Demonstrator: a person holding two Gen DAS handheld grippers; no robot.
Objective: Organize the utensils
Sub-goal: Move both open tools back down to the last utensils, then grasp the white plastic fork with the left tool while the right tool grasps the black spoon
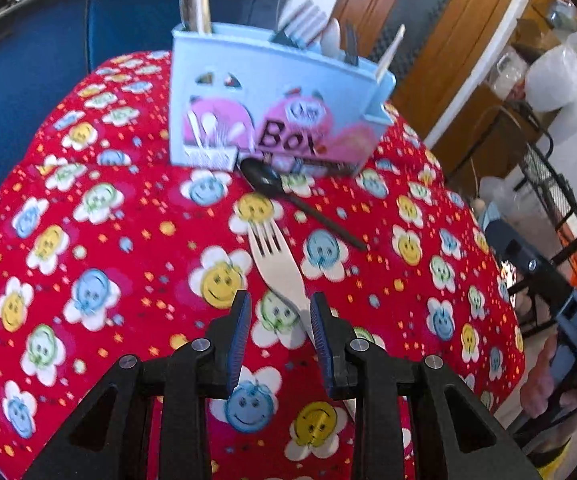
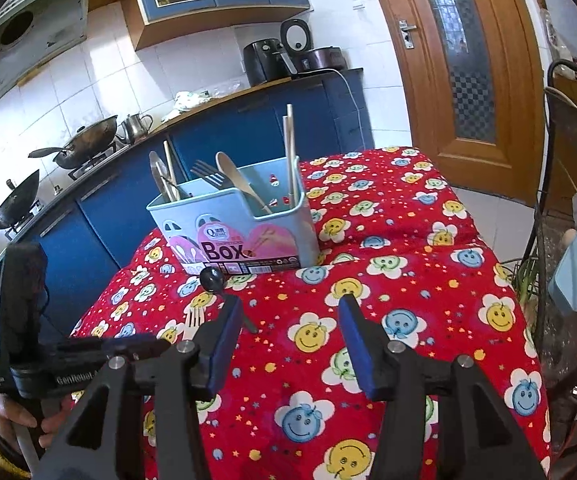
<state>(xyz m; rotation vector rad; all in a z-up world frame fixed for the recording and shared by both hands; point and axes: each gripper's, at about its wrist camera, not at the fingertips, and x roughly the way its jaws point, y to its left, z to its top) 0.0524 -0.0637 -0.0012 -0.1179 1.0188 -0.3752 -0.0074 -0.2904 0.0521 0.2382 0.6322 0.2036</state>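
A light blue utensil box (image 1: 272, 108) marked "Box" stands on the red smiley tablecloth (image 1: 128, 240), holding chopsticks, forks and spoons. A black plastic spoon (image 1: 288, 196) lies in front of it. A wooden fork (image 1: 276, 268) lies nearer, its handle running under my left gripper's right finger. My left gripper (image 1: 276, 312) is open just above the fork's handle, holding nothing. In the right wrist view the box (image 2: 240, 232), black spoon (image 2: 214, 280) and fork tines (image 2: 194, 318) show. My right gripper (image 2: 288, 320) is open and empty over the cloth.
Blue kitchen cabinets (image 2: 100, 208) and a stove with woks (image 2: 84, 140) lie behind the table. A wooden door (image 2: 460, 60) is at the right. A black metal rack (image 1: 548, 184) stands beside the table's right edge. The left gripper's body (image 2: 24, 320) shows at lower left.
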